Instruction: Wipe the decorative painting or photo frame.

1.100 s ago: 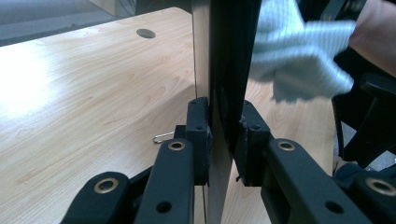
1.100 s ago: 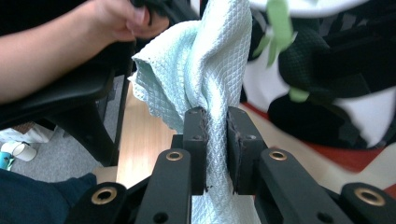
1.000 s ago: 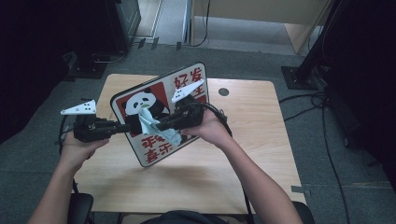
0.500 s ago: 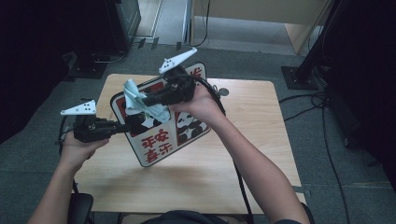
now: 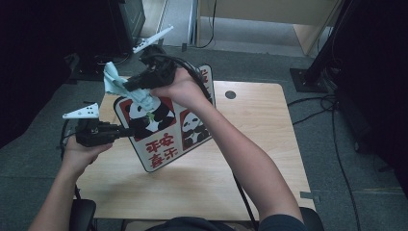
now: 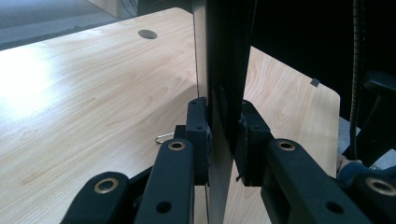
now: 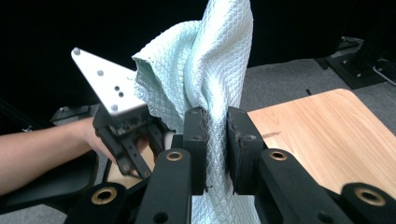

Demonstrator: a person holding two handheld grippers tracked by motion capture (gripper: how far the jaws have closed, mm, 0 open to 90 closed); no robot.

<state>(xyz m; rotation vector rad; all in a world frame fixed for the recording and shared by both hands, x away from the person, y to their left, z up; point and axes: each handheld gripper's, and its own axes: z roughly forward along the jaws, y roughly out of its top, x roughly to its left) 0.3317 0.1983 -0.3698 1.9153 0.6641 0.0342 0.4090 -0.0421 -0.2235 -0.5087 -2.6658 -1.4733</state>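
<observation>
1. The left gripper [image 5: 126, 133] has its fingers [image 6: 200, 135] clamped on the edge of the panda sign [image 5: 166, 122], held upright on the counter [image 5: 250, 144]; the sign's lower edge is cut off in the left gripper view.
2. A small clip, perhaps, lies on the counter behind.
3. The right gripper [image 5: 126, 86], fingers clenched on the pale green cloth [image 7: 205, 84], has risen above the sign's top since the earlier frame.

Tilted panda sign [image 5: 166, 130] (mint cloth [image 7: 205, 84] bunched)

occluded: panda sign [image 5: 166, 137] upper-left corner behind cloth [image 5: 126, 86] | cut off: cloth lower end [image 7: 219, 205] at frame bottom | illegible: sign face edge-on [image 6: 223, 70]
</observation>
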